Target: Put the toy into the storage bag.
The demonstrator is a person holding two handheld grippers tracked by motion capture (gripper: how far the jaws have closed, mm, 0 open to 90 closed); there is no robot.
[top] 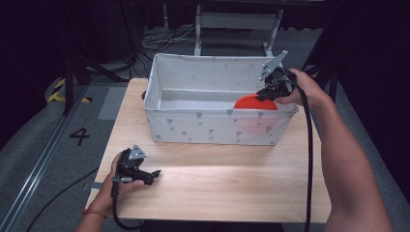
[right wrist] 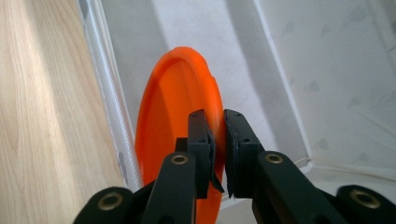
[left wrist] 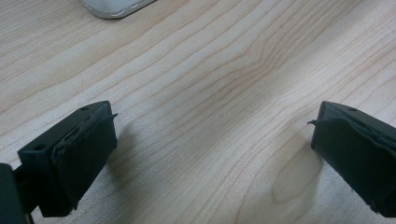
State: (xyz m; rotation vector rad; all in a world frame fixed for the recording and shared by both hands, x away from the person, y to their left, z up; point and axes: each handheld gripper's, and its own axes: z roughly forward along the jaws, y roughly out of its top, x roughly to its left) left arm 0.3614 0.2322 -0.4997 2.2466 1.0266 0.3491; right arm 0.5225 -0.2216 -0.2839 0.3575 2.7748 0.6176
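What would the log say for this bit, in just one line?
right gripper: shut on orange plate, on edge inside cloth bin | left gripper: open, holding nothing, above wooden table

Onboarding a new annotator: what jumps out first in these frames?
The orange plate draws the eye: it stands on edge at the right end of the white fabric bin, its rim clamped in the right gripper. The bin sits at the far side of the wooden table. Near the table's front left corner, the left gripper rests low over bare wood, jaws wide apart.
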